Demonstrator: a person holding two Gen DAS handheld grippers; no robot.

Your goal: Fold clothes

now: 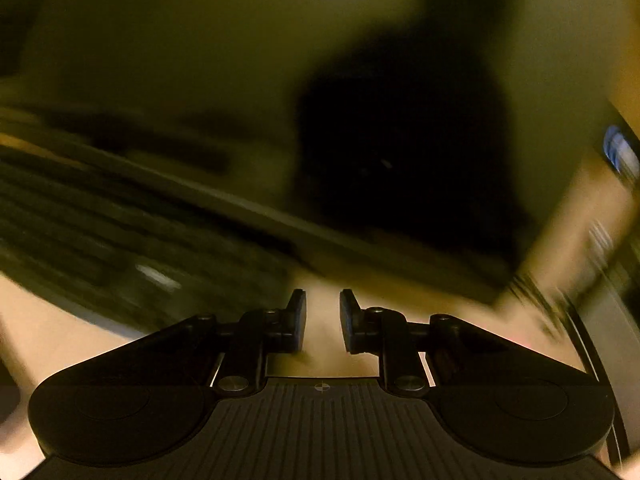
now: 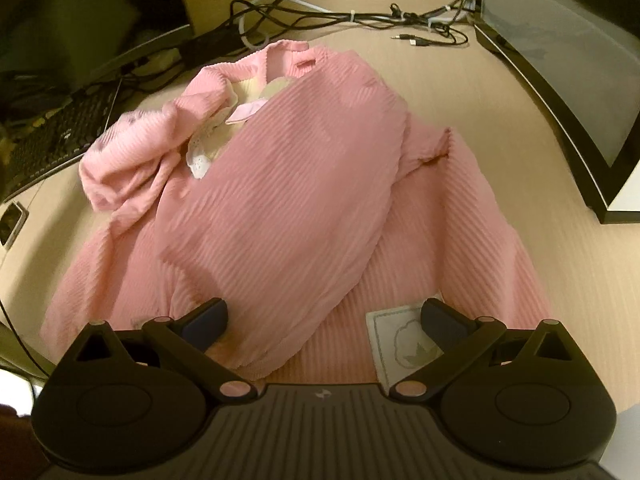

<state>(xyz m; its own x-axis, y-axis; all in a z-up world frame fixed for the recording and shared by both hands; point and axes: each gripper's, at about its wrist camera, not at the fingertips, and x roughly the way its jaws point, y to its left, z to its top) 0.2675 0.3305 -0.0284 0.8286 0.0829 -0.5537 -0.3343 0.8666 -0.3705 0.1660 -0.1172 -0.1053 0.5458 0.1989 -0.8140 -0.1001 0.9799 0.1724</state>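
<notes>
A: Through the left wrist view, item one: left hand-held gripper (image 1: 322, 320), jaws parted by a narrow gap, nothing between them. Beyond it, heavy blur; a large dark shape (image 1: 404, 168) fills the middle, unidentifiable. Pale surface (image 1: 60, 328) shows below.

B: And the right wrist view?

A: Right hand-held gripper (image 2: 325, 322), released, jaws spread wide over the near hem of a pink ribbed sweater (image 2: 288, 184). Sweater lies on the surface (image 2: 560, 264), one sleeve folded across its body, white lace collar (image 2: 200, 156) showing, a white label (image 2: 400, 344) between the jaws.

B: Surroundings?

A: Keyboard (image 2: 60, 136) far left, tangled cables (image 2: 340, 20) behind, monitor (image 2: 568, 60) at right, well clear.
</notes>
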